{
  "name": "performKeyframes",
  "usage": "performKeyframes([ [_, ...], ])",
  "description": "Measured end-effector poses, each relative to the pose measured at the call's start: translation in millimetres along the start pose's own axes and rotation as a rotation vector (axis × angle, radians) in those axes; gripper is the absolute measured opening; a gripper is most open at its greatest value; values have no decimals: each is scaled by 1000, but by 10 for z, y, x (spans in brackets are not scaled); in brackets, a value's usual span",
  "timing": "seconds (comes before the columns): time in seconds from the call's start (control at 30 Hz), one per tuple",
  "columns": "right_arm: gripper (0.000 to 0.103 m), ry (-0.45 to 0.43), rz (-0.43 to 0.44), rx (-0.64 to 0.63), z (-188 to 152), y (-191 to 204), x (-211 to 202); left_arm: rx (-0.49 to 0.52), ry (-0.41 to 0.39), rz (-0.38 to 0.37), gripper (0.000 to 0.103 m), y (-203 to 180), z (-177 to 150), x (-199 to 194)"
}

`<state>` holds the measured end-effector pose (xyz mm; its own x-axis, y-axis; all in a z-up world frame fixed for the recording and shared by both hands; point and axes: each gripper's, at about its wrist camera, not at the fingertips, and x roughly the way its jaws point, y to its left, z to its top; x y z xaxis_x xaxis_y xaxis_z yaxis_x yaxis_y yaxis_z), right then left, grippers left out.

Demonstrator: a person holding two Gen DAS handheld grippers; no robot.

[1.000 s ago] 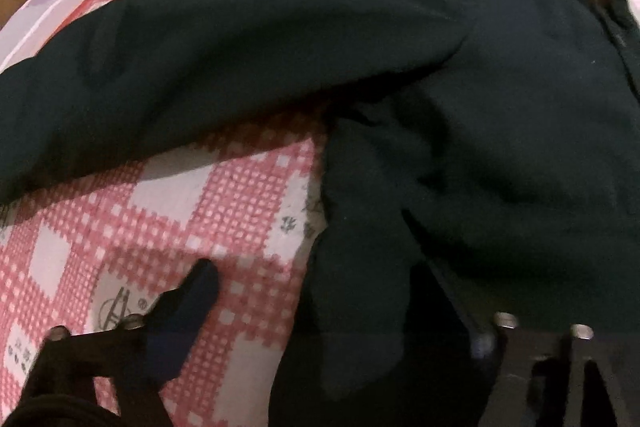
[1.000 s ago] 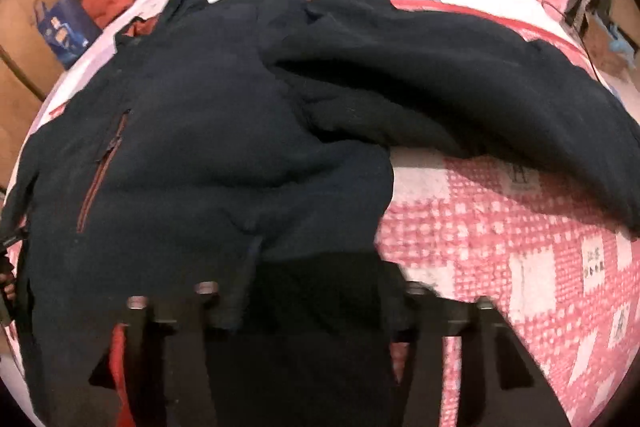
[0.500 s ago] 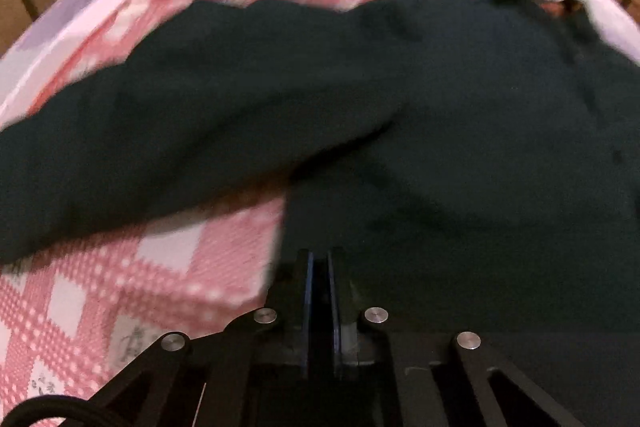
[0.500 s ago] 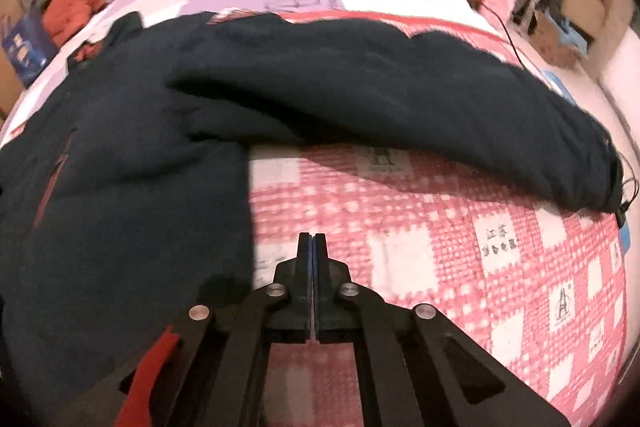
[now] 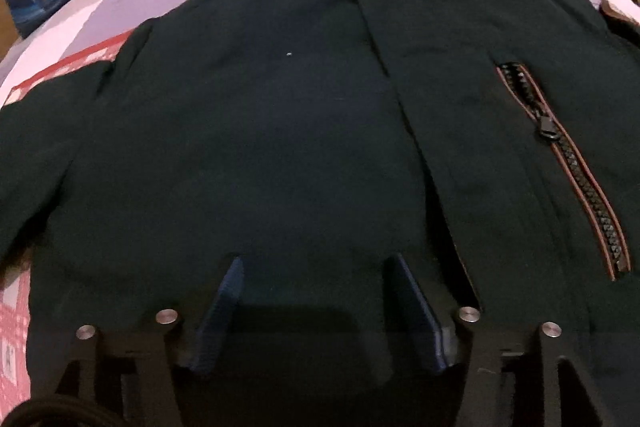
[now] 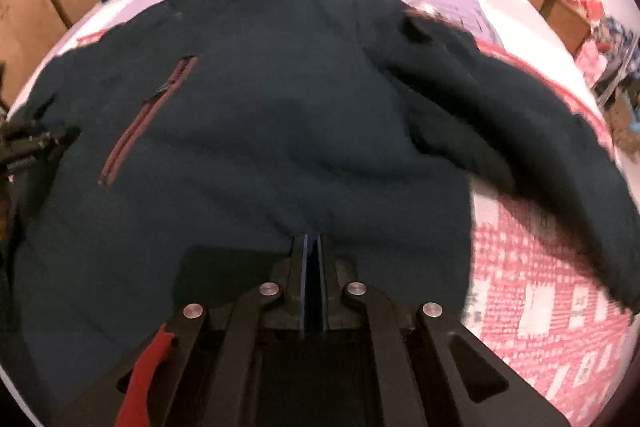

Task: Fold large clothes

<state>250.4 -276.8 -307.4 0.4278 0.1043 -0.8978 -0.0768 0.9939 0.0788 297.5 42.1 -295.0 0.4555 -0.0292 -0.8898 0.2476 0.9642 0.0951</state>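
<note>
jacket: dark coat (image 5: 280,131) flat on the bed (image 6: 552,307), collar at 12, hem at 6 by my tools.
left fingers: left gripper (image 5: 316,263) was pinched shut half a sec ago, now its jaws are opening over the hem, nothing pressed between them.
right fingers: right gripper (image 6: 312,243) is closed at the hem edge, can't see cloth caught in it.
sleeve: right sleeve (image 6: 532,131) is sprawled out at 3.
what changed: view swung from the side to the middle, so guessing sleeves fold in next.
</note>
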Motion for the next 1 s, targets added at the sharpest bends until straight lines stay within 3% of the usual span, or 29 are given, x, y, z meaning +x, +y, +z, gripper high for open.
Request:
performKeyframes([
  [0.07,8,-13,-84,94,-86,-404,-117,-10,0,8,71,-1,12,-37],
  [0.1,39,-7,-161,132,-141,-621,-198,-1,2,15,71,-19,11,-61],
  [0.17,102,4,-226,173,-244,-941,-293,15,2,15,71,-99,58,-22],
  [0.37,103,-13,-260,219,-599,-1530,-562,37,-10,49,71,-374,218,29],
  [0.5,103,-28,-256,349,-824,-1962,-638,24,-81,70,71,-437,353,-113],
  [0.67,103,-34,-298,525,-1148,-2615,-801,58,-97,51,71,-590,562,-101],
  [0.83,103,-101,-215,781,-1420,-3275,-1022,63,-82,43,72,-748,585,-1],
  [1.0,103,-191,-57,1017,-1583,-3764,-942,101,-30,39,73,-874,447,147],
])
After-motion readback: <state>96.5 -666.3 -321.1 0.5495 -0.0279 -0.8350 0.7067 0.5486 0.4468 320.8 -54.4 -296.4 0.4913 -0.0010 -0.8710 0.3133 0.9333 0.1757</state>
